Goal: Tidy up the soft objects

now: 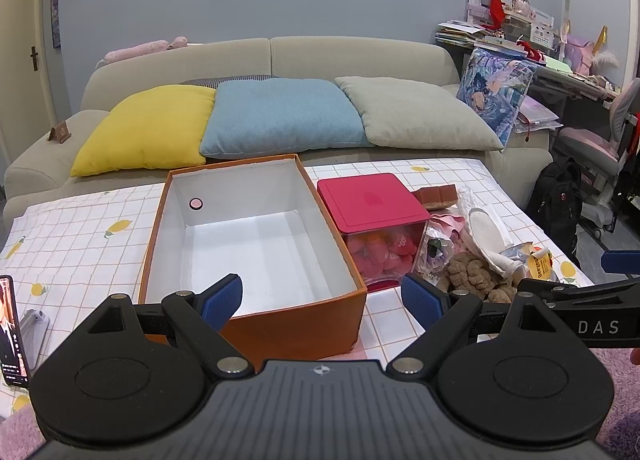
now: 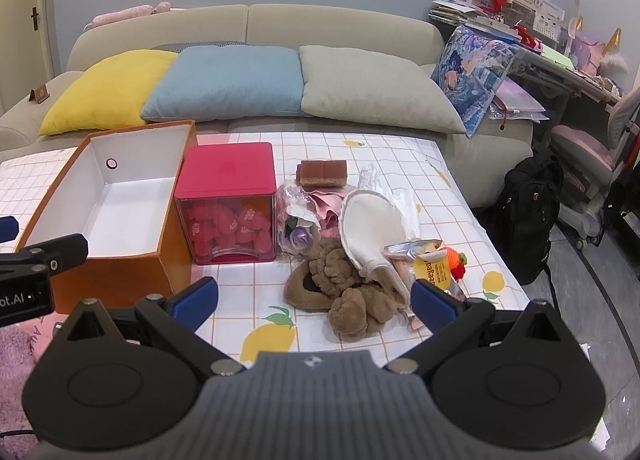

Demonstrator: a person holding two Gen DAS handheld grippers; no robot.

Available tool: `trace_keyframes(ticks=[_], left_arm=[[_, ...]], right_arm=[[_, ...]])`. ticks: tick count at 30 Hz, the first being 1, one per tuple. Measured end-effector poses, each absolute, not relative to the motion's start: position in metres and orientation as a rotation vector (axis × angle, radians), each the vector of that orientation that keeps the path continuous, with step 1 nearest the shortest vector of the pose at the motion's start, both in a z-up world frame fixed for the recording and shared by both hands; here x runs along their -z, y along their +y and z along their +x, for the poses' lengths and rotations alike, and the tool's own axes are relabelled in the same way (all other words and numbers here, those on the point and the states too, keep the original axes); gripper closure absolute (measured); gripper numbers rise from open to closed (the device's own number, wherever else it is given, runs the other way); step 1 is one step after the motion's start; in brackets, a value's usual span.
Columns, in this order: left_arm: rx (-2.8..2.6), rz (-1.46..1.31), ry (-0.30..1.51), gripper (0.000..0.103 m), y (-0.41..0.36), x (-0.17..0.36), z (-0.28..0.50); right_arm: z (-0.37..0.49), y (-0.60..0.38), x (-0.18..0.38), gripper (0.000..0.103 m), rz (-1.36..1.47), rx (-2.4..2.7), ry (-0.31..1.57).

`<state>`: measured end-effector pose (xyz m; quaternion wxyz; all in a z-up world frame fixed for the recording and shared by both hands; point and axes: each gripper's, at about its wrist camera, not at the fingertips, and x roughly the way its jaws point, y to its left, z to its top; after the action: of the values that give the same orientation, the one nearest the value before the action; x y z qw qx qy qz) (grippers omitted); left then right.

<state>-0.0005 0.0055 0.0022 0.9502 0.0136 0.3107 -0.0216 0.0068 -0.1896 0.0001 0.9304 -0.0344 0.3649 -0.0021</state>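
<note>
We have the table [image 2: 360, 147] under its lemon-print cloth, and on its left the open orange box [image 1: 292, 330], white inside and holding nothing. Just beside the box, to its right, stands a clear container with a red lid [image 2: 228, 169], full of pink pieces.

The soft objects lie heaped right of that container: a white mitt [image 2: 370, 225] draped over a brown plush scrunchie [image 2: 352, 300], with a purple fabric flower [image 2: 300, 236] behind. A brown sponge [image 2: 323, 172] sits further back; a foil packet with a yellow tag [image 2: 430, 266] is wedged under the mitt's edge.

Our left gripper [image 1: 320, 298] hangs over the box's near wall, fingers spread, nothing between them. Our right gripper [image 2: 314, 300] hovers before the heap, likewise spread and unloaded.

Risks, as we judge them: the mitt overlaps the scrunchie, so closing on either may drag the other along, or the packet. A sagging plush could snag the box rim or nudge the container.
</note>
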Motion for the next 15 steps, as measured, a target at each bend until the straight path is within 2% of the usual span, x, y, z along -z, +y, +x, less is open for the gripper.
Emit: trace_keyframes(ticks=[13,15], left_arm=[[0.05,0.021,0.641,0.0,-0.0003,0.0017,-0.0032],[0.061,0.016,0.643,0.004,-0.0034,0.0034,-0.0035]], right_arm=[[0.0081,-0.1896,0.0014,0.003,-0.072,0.003,0.764],[0.0092,-0.1903,0.0025,0.003,-0.071,-0.001,0.773]])
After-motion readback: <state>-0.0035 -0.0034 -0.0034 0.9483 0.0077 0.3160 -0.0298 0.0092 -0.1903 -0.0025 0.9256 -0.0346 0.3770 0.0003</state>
